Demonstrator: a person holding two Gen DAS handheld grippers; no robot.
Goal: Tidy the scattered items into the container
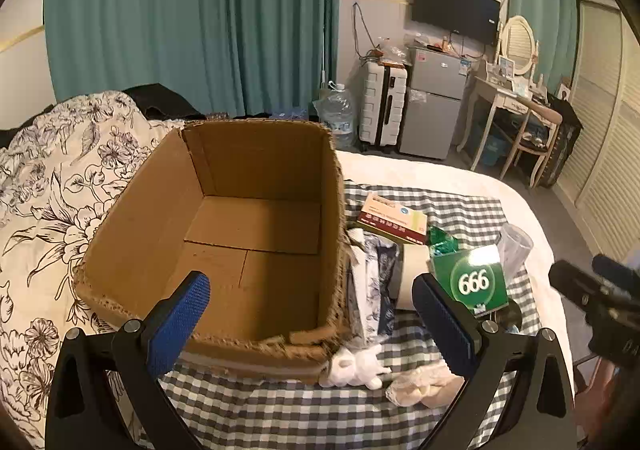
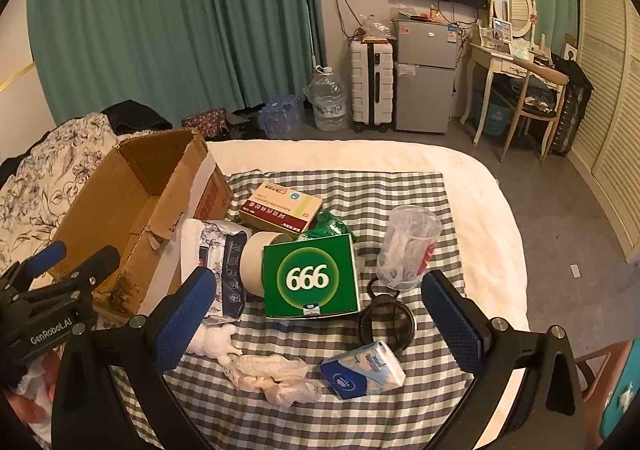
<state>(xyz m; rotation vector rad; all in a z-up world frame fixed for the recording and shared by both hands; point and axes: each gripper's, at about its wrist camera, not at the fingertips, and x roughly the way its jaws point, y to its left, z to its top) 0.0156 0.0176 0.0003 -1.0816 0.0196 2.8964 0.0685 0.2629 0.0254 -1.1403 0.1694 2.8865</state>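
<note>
Your left gripper point(image 1: 310, 314) hangs above the near edge of the cardboard box point(image 1: 224, 226), with its blue fingers point(image 1: 178, 324) spread wide and nothing between them. The box stands on the bed at the left side of the checked cloth point(image 2: 344, 185), open at the top, and you can see only its bare bottom inside.

Your right gripper point(image 2: 320, 314) is also wide open and holds nothing; it looks down on the scattered items, which all lie on the cloth to the right of the box. The green box with "666" point(image 2: 312, 278) is in the middle, leaning on a roll of tape point(image 2: 256, 262) just beside it. Behind them lies a medicine box point(image 2: 280, 207), with a green wrapper point(image 2: 330, 226) next to it. A clear plastic cup point(image 2: 406, 246) lies on its side to the right of the green box, and a black ring-shaped thing point(image 2: 386, 324) is in front of the cup. A tissue pack point(image 2: 362, 370) is nearest to you, beside a crumpled plastic bag point(image 2: 276, 372) and a small white toy point(image 2: 212, 342). A flat printed pouch point(image 2: 226, 270) lies against the wall of the box.

A flowered blanket point(image 1: 52, 177) is at the left of the box
</note>
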